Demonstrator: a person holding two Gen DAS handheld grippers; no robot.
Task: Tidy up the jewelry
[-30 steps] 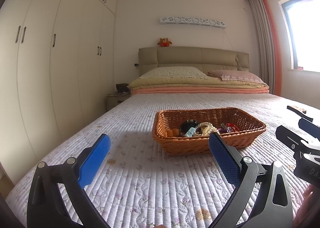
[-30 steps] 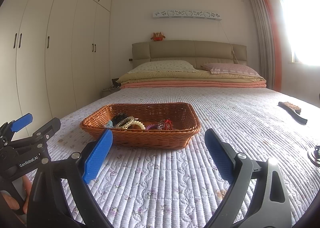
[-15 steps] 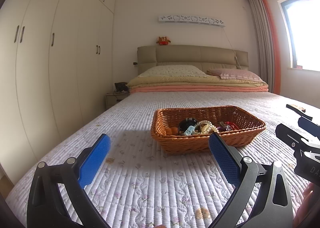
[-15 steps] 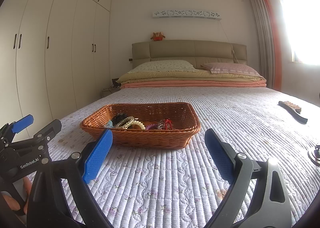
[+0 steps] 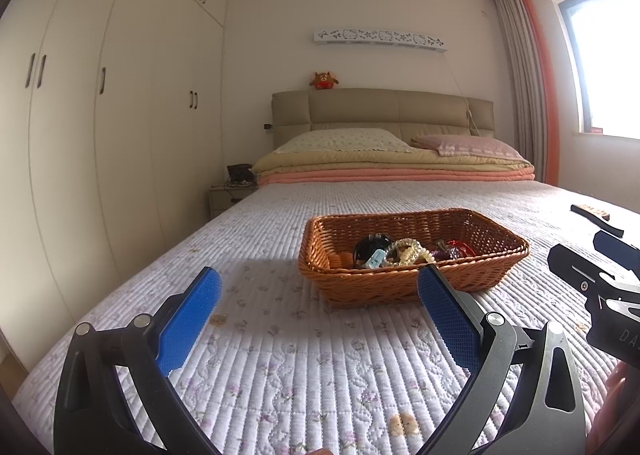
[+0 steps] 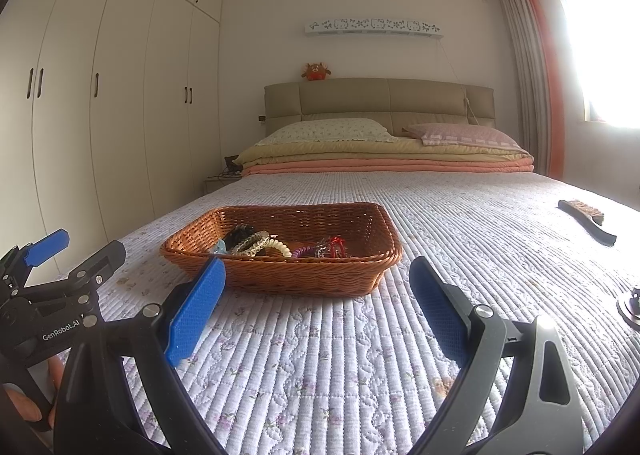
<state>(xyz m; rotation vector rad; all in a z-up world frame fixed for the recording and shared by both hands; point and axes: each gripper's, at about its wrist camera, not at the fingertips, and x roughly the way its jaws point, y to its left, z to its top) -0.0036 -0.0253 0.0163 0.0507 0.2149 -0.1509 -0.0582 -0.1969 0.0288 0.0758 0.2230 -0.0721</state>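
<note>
From my right gripper (image 6: 316,297) I see the whole brush (image 6: 586,221) on the quilt (image 6: 480,239); my left gripper (image 5: 318,301) catches only its tip. Both claws gape wide, holding nothing. The jewelry (image 5: 394,251) sits heaped in the wicker basket (image 5: 412,283) just ahead (mid-bed). Against a second ago, my left view has tilted slightly; nothing else shifted.

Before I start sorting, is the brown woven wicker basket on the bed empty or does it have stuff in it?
Not empty. The brown woven wicker basket holds a small pile: beaded bracelets, a purple piece and a red one, all inside its rim.
</note>
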